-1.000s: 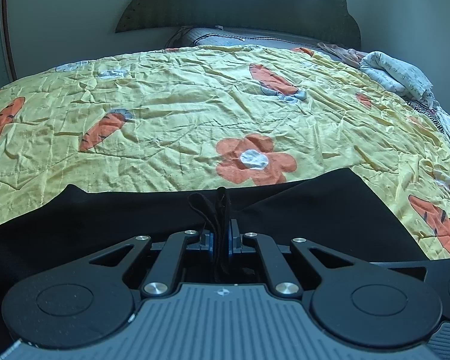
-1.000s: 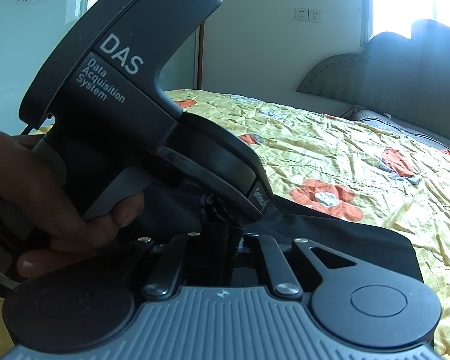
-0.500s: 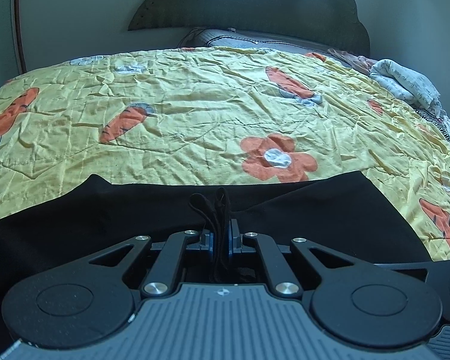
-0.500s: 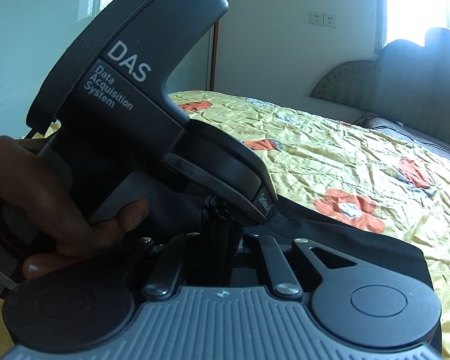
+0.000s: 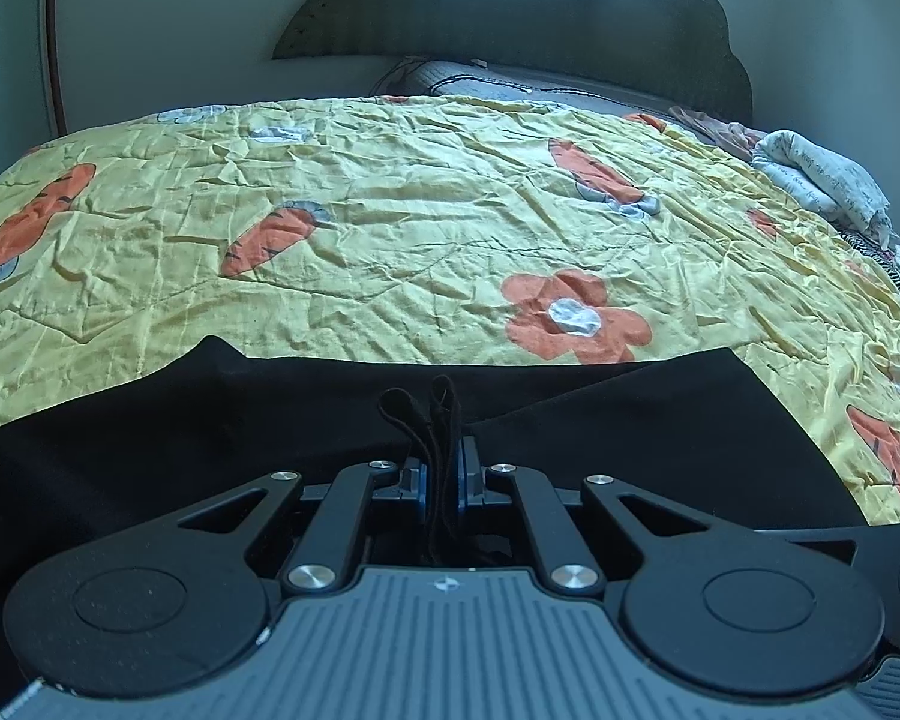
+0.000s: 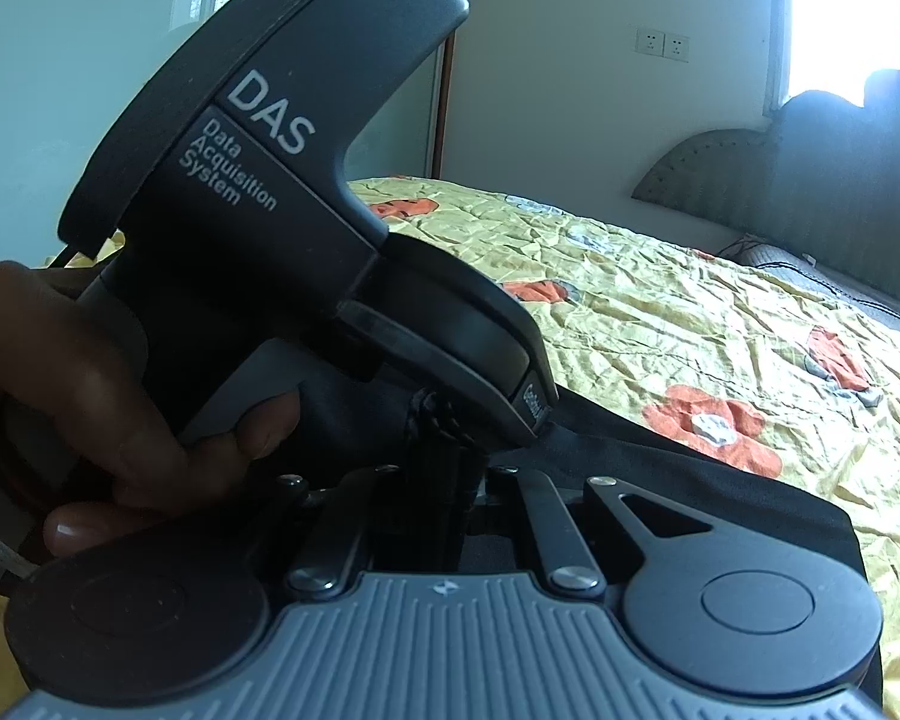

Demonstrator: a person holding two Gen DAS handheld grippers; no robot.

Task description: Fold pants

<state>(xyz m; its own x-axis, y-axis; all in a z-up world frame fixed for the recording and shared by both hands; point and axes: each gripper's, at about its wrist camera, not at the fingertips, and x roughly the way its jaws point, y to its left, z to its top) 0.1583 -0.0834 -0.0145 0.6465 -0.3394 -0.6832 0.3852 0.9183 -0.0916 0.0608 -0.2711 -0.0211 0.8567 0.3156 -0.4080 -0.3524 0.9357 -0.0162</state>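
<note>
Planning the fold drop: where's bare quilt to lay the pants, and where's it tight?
Free: quilt from the pants edge to the headboard. Crowded: clothes pile at far right; left gripper and right gripper, side by side, both clamp the pants.

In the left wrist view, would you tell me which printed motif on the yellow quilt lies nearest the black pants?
The orange flower with the white centre; it sits just beyond the far edge of the black pants, while the carrots lie farther up the yellow quilt.
</note>
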